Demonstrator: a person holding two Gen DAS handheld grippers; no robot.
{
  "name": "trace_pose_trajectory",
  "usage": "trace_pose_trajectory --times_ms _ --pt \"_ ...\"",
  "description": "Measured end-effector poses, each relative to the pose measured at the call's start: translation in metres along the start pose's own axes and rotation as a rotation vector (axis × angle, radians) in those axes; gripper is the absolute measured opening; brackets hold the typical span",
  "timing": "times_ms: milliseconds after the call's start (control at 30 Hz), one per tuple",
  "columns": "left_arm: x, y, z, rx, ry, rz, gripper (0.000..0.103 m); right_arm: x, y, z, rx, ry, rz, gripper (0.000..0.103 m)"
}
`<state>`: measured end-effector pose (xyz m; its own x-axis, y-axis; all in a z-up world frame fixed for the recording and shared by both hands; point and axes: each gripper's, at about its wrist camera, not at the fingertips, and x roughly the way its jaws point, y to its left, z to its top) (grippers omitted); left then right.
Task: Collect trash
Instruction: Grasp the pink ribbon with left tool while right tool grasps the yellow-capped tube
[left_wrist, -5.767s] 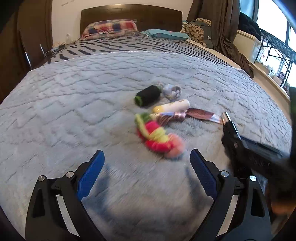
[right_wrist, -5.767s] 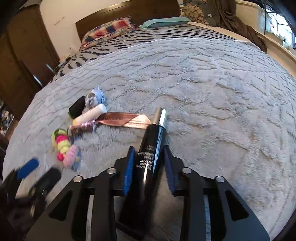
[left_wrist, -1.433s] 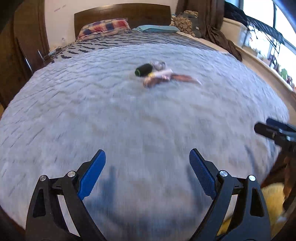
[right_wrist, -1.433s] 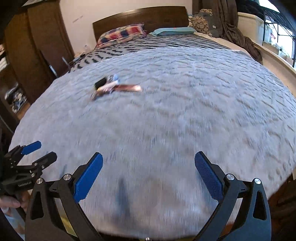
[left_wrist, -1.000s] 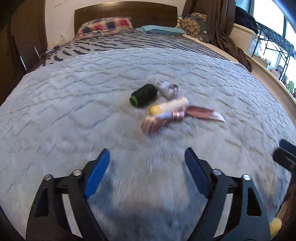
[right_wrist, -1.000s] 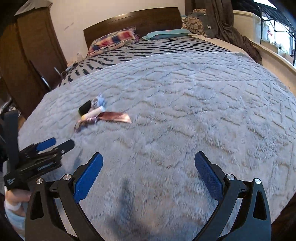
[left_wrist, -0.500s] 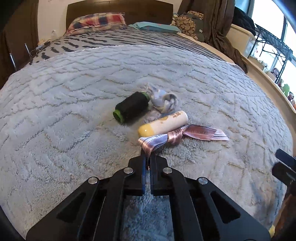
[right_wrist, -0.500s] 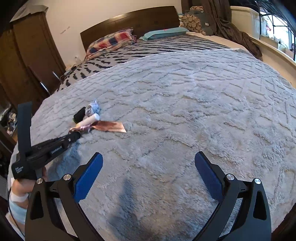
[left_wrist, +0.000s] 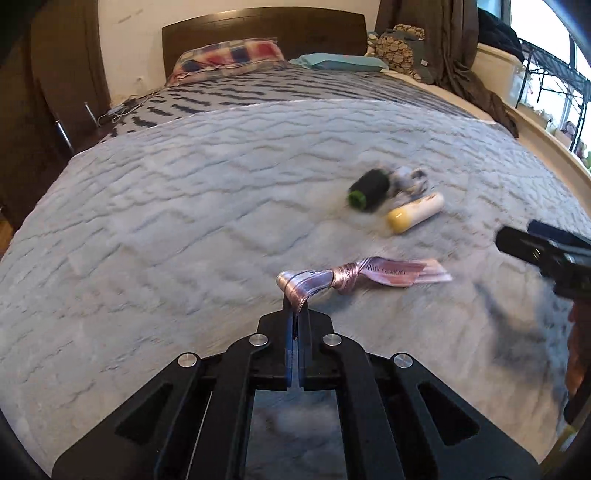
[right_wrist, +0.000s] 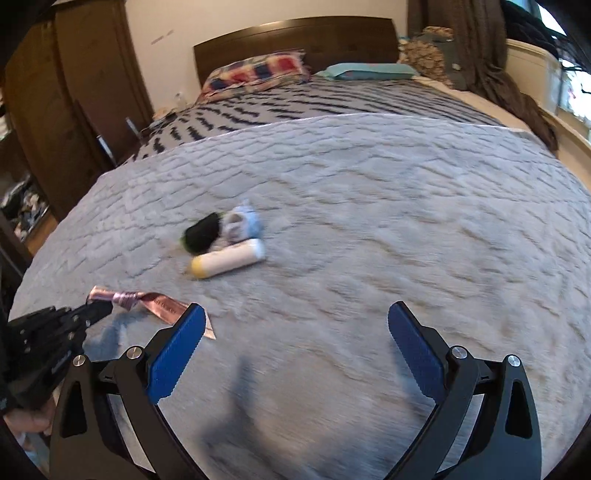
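Moved since the earlier frame: wrapper (left_wrist: 364, 275), pink and twisted, now drawn clear of the cluster it lay against.
Holder: left claw (left_wrist: 295, 314), clenched on the wrapper's near end; the far end trails out ahead and to the right over the bed (left_wrist: 184, 221).
Remaining ahead of that claw, to its right: black spool (left_wrist: 367, 190), yellow-capped tube (left_wrist: 413, 214), crumpled tissue (left_wrist: 408, 179).
Right claw (right_wrist: 295, 332): released, empty, facing the cluster.
Judgement: one piece secured; three left.
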<state>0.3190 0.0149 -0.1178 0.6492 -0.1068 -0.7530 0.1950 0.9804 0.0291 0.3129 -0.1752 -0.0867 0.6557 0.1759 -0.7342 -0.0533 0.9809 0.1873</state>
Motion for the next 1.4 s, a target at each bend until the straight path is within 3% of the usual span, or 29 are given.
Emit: trace_pose_trajectory --times_ms 133,200,400,567,667,733,933,1133,1167,1300,1400 --pt "-0.002 0.020 -0.008 -0.020 0.008 0.011 0.000 0.026 0.021 0.005 0.004 0.051 0.062 0.089" --pt "-0.004 0.030 -0.011 -0.039 0.008 0.009 0.000 0.038 0.028 0.008 0.011 0.080 0.085 0.079" --pt "-0.002 0.040 -0.016 -0.057 0.014 -0.016 0.000 0.061 0.033 0.023 0.076 0.095 0.106 0.079" --pt "0.000 0.037 -0.015 -0.046 0.009 -0.030 0.000 0.071 0.043 0.035 0.062 0.099 0.082 0.079" --pt "0.001 0.035 -0.015 -0.038 0.011 -0.035 0.000 0.075 0.051 0.032 0.004 0.103 0.018 0.066" --pt "0.002 0.036 -0.014 -0.042 0.013 -0.040 0.000 0.076 0.049 0.032 0.011 0.102 0.020 0.066" --pt "0.001 0.037 -0.016 -0.052 0.016 -0.045 0.000 0.067 0.052 0.024 -0.061 0.121 -0.008 0.065" --pt "-0.007 0.026 -0.021 -0.041 0.012 -0.067 0.000 0.047 0.044 0.012 -0.065 0.126 0.021 0.061" --pt "-0.010 0.023 -0.022 -0.040 0.008 -0.076 0.000 0.040 0.042 0.011 -0.067 0.113 0.025 0.045" --pt "-0.024 0.010 -0.025 -0.023 -0.006 -0.097 0.000 0.017 0.040 0.008 -0.087 0.106 0.031 0.033" --pt "-0.033 0.000 -0.027 -0.014 -0.014 -0.107 0.000 0.015 0.038 0.008 -0.080 0.130 0.036 0.031"
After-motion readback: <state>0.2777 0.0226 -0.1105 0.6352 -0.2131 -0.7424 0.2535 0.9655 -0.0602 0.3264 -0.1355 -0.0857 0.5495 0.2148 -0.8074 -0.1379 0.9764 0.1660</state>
